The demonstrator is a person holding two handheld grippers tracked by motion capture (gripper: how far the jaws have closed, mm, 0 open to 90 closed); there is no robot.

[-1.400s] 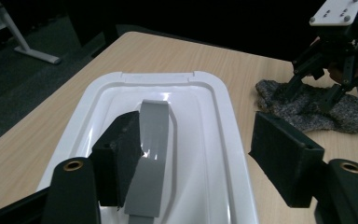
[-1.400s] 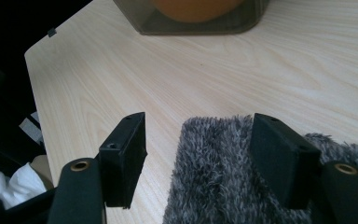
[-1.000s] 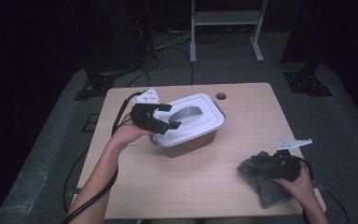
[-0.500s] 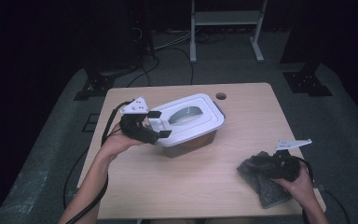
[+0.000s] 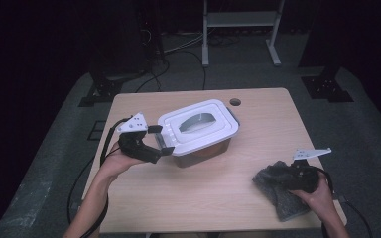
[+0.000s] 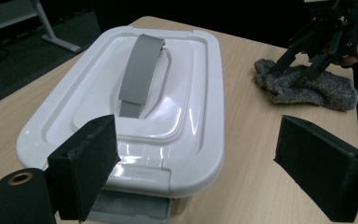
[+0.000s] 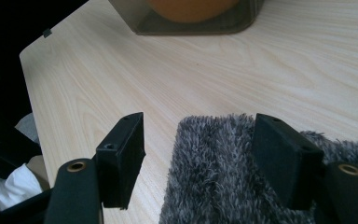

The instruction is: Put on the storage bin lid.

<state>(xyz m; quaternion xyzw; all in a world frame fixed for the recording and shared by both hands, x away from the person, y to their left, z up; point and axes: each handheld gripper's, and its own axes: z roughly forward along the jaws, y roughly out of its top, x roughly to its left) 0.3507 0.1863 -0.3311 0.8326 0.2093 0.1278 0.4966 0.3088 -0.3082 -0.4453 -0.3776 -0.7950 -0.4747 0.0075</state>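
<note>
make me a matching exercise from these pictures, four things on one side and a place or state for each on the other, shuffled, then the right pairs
Things:
1. white lid
2. grey handle strap
3. grey fuzzy cloth
4. left tongs

Places or states:
A. lying flat along the middle of the lid
B. open, at the near left end of the box
C. closed on top of the box
D. on the table's near right corner, under the right tongs

Right pairs: 1-C, 2-A, 3-D, 4-B
</note>
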